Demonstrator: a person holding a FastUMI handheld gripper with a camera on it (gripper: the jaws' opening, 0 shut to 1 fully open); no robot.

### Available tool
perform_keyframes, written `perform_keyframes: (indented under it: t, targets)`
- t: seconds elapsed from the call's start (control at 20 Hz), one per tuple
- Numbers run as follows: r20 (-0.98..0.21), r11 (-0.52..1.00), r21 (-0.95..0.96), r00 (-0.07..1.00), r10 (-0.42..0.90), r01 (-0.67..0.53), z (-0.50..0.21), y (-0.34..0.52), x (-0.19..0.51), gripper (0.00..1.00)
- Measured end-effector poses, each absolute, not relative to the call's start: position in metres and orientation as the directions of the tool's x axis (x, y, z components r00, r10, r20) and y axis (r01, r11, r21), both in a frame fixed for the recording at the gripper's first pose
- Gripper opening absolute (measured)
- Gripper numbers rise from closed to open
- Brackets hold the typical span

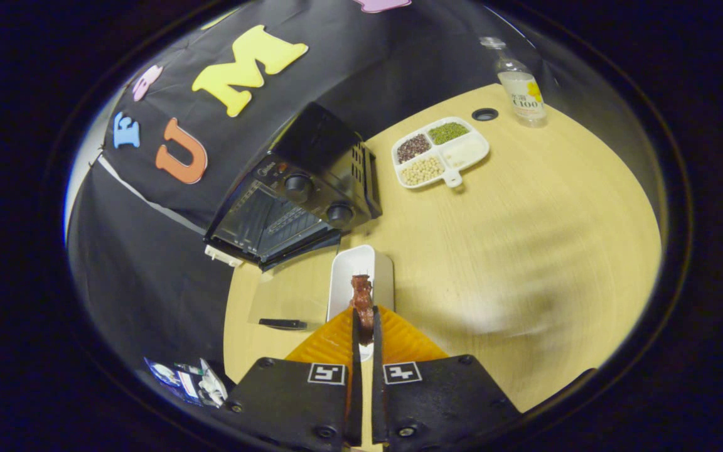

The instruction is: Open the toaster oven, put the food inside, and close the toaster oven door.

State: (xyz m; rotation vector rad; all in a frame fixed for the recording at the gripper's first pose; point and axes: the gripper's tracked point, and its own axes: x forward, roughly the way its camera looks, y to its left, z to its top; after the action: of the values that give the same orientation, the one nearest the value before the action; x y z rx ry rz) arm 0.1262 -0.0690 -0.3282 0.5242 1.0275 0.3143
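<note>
In the lower middle of the frame the gripper point(364, 326) has its two orange fingers point(336, 342) pressed almost together, with a piece of brown food point(362, 304) pinched between them. The food sticks out past the fingertips, above a white rectangular dish point(349, 267) on the wooden table point(524, 251). It looks small and light, perhaps a little greasy, so I think it can slip or turn if the squeeze is weak; a hold near its middle seems safest. The toaster oven point(302, 188) stands in the upper left part, at the table edge, and its glass door point(261, 220) seems already opened downward. A divided tray point(462, 166) with beans and a bottle point(521, 88) are in the upper right.
</note>
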Motion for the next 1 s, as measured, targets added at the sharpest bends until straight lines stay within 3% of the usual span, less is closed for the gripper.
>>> perform_keyframes:
  t: [0.65, 1.0]
  targets:
    - [-0.664, 0.940, 0.226, 0.665, 0.341, -0.257, -0.243, -0.007, 0.094, 0.08]
    - [-0.561, 0.942, 0.153, 0.759, 0.331, -0.297, -0.232, 0.074, 0.101, 0.08]
